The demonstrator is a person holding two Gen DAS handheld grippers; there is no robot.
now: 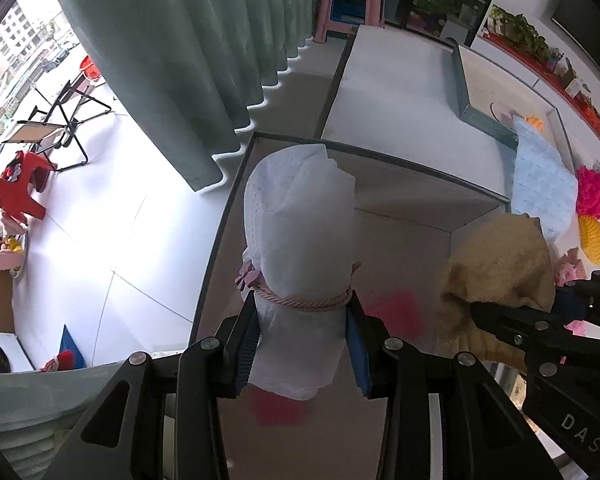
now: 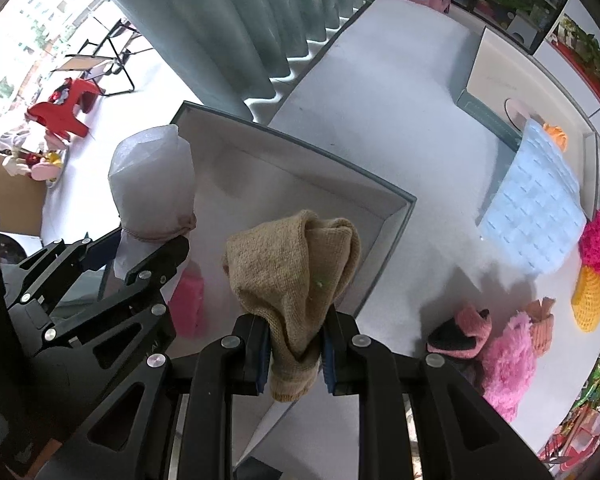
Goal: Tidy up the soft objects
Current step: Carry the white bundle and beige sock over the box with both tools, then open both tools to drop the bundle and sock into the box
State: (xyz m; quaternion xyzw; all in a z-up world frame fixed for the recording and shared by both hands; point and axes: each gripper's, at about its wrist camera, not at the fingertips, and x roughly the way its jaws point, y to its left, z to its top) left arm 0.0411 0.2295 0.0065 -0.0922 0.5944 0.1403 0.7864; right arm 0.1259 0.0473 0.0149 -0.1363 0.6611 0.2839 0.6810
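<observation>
My left gripper (image 1: 302, 346) is shut on a white rolled cloth bundle (image 1: 300, 224) tied with a pink cord and holds it over the open grey box (image 1: 384, 160). The bundle also shows in the right wrist view (image 2: 152, 188). My right gripper (image 2: 294, 350) is shut on a tan knitted cloth (image 2: 296, 264) above the same box (image 2: 396, 208). The tan cloth shows in the left wrist view (image 1: 496, 264) at the right. A pink soft object (image 2: 188, 304) lies inside the box.
A light blue quilted cloth (image 2: 536, 200) hangs from a second box (image 2: 484, 108) at the right. Pink, yellow, orange and magenta soft items (image 2: 508, 356) lie on the white table (image 2: 380, 92). A green curtain (image 1: 180, 60) hangs behind.
</observation>
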